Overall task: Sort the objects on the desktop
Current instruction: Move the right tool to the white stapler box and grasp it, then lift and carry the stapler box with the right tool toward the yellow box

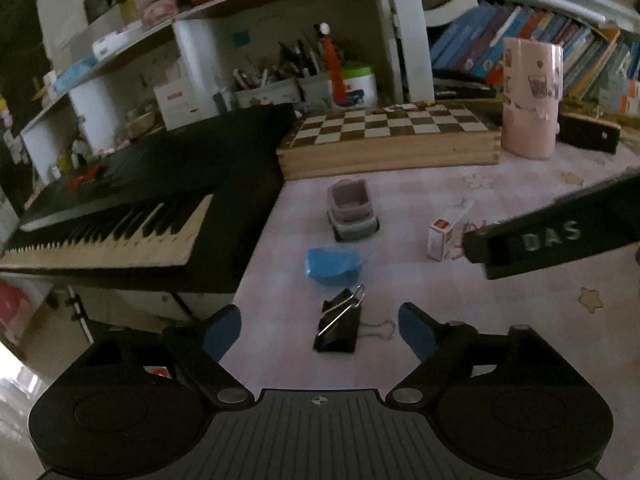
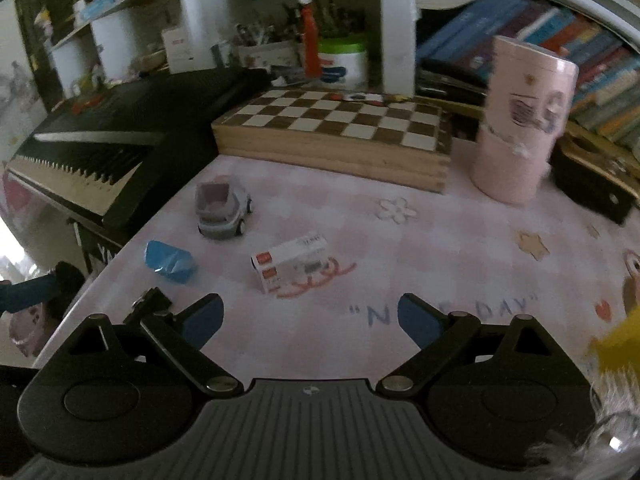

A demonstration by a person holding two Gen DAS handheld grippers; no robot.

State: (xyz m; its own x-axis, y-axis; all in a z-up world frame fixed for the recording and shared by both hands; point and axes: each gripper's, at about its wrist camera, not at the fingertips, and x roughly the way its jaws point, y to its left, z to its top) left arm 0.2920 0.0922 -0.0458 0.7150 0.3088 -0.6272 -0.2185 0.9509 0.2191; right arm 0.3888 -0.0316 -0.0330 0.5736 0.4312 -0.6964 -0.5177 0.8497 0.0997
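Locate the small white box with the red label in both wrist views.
Left wrist: white box right of centre, partly behind the other gripper's black finger.
Right wrist: white box just left of centre, lying on the pink mat.
Shared landmark: chessboard box behind it.

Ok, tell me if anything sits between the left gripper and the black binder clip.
Nothing visible does. The black binder clip stands on the pink mat just ahead of the left gripper, between its open fingers with bare mat on both sides. The blue packet lies beyond the clip, not in the path.

One toy car (image 1: 352, 216), one binder clip (image 1: 338, 326)
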